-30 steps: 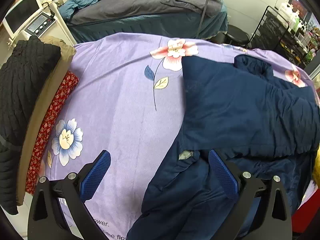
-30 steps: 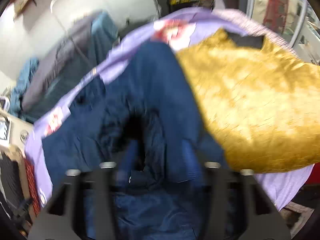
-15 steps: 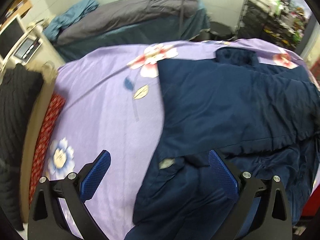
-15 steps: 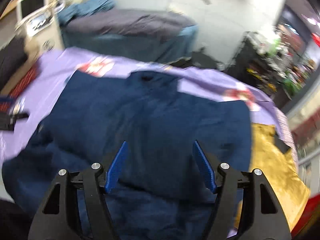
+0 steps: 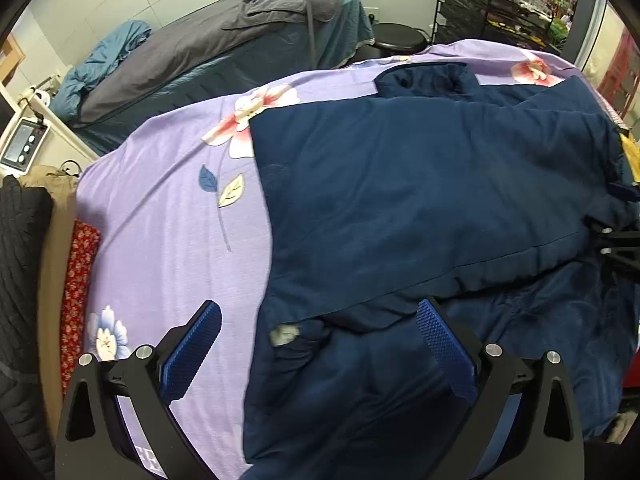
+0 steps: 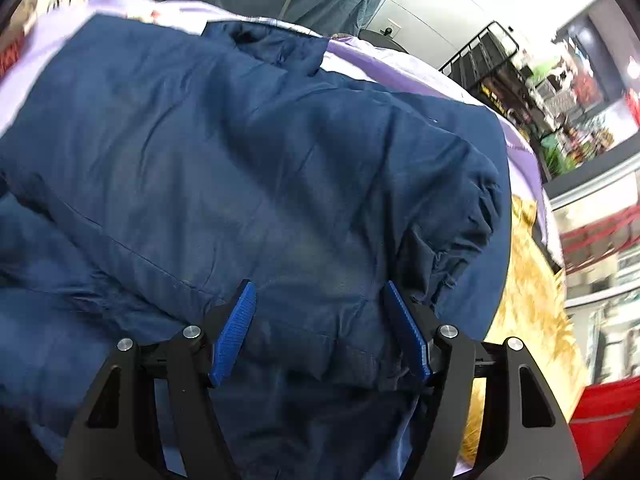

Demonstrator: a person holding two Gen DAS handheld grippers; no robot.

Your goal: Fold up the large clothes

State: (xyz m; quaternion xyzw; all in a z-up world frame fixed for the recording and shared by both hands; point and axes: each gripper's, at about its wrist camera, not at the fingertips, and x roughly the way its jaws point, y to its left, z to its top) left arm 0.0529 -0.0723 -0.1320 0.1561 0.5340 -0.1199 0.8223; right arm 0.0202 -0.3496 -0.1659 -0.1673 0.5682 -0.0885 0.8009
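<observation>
A large navy-blue padded jacket [image 5: 420, 200] lay spread on a lilac floral bedsheet [image 5: 168, 232], collar [image 5: 428, 78] toward the far edge — its upper layer was folded over the lower, leaving a stitched hem running across the middle. Fabric was creased and bunched at the near side. The left gripper [image 5: 316, 336] stood wide apart, holding nothing. The right gripper [image 6: 320, 320] was likewise spread wide — empty, over the jacket beside a golden-yellow furry garment [image 6: 536, 288].
</observation>
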